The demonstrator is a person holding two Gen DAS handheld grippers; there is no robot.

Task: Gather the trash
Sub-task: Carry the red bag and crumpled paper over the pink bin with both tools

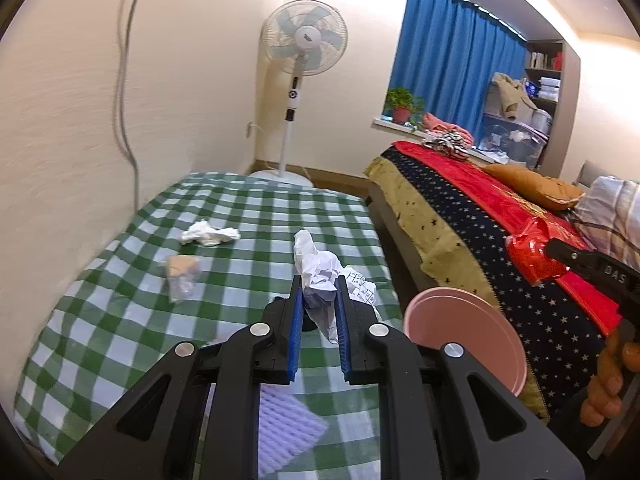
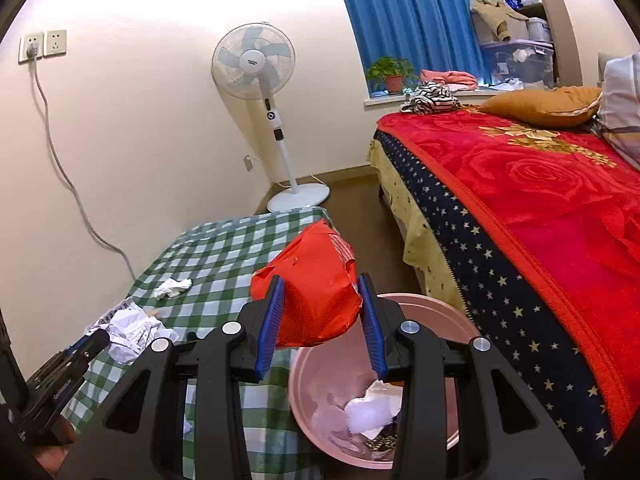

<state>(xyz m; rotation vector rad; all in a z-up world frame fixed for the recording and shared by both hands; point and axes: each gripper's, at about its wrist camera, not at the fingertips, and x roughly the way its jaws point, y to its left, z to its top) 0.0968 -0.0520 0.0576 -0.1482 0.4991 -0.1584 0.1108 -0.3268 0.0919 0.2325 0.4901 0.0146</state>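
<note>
Holding trash in both hands: your left hand-held gripper [image 1: 318, 292] is clamped on a crumpled white paper [image 1: 316, 270] above the green-checked bed [image 1: 100, 320]. Your right hand-held gripper [image 2: 322, 300] is clamped on a red wrapper [image 2: 314, 292], poised at the 12 o'clock rim of the pink bin [image 2: 316, 376], which stands on the floor between the two beds. White tissue [image 2: 370, 410] already lies in the bin. From the left wrist view, a tissue wad [image 1: 208, 234] sits at 10 o'clock on the bed, with a clear packet [image 1: 182, 276], possibly a plastic bag, near it.
</note>
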